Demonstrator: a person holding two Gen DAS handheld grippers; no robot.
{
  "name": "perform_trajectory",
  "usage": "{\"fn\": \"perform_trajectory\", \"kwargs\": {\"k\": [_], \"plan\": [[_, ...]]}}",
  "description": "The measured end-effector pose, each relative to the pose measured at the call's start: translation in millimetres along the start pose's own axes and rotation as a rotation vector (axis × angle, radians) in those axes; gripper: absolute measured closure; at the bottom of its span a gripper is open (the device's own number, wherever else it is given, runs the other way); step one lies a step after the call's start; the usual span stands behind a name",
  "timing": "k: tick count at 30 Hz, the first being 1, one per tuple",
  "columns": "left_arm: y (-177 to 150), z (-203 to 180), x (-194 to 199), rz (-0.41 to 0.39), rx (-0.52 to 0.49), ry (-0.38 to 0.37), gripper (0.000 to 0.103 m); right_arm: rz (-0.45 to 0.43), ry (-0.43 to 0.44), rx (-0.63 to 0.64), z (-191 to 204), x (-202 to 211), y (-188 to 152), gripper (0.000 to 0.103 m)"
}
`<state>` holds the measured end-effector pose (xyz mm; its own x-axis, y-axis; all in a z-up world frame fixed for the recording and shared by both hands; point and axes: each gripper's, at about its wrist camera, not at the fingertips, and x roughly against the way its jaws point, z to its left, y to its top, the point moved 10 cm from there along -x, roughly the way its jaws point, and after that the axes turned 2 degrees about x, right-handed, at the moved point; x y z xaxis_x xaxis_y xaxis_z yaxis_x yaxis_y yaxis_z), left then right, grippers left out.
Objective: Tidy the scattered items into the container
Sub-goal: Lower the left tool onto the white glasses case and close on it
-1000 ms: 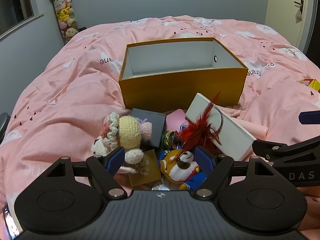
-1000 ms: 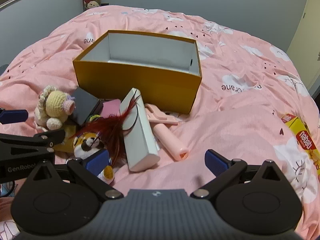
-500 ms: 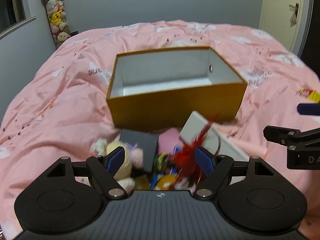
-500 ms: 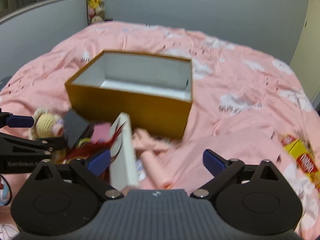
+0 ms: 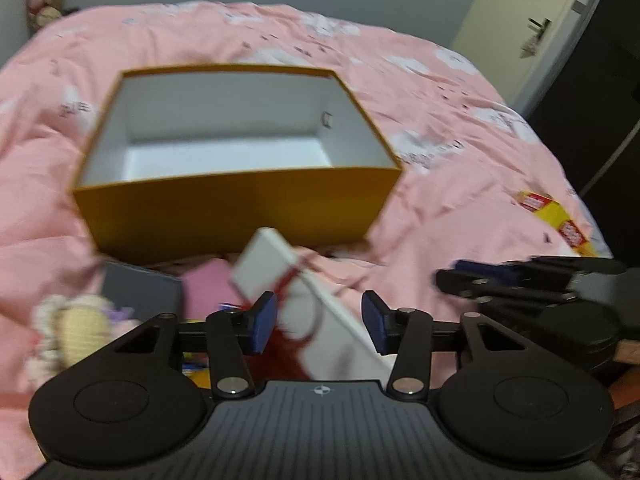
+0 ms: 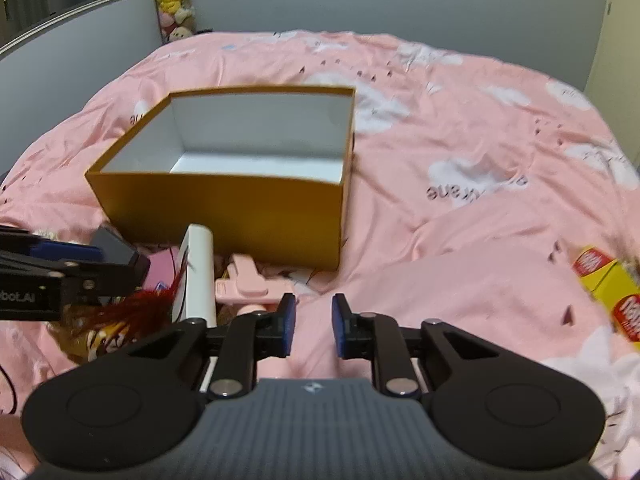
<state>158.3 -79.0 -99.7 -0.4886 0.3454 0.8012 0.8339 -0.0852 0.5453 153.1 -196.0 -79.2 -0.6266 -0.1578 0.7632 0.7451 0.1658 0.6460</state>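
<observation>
Just ahead of left tool, white box, yellow container beyond.

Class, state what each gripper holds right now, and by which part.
Nothing is held. The left gripper and the right gripper both stand open, with no item pinched between their fingers.

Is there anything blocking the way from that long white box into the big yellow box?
Only the yellow box's own near wall: the white box leans right against it, so it must be lifted over. The inside looks bare, and nothing else visible lies between them.
</observation>
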Motion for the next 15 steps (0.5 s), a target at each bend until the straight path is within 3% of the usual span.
{"fn": "perform_trajectory", "kwargs": {"k": [4,9,15], "plan": [[-4,-13,-21,0.048,-0.005,-0.021,0.059,0.023,0.026,0.010,2,-12,-8,0.088],[-9,2,-36,0.095,0.039,0.034,0.062,0.049,0.155,0.000,16,-19,-15,0.093],[-12,22,-27,0.085,0.041,0.097,0.062,0.058,0.209,0.068,42,-29,-17,0.094]]}}
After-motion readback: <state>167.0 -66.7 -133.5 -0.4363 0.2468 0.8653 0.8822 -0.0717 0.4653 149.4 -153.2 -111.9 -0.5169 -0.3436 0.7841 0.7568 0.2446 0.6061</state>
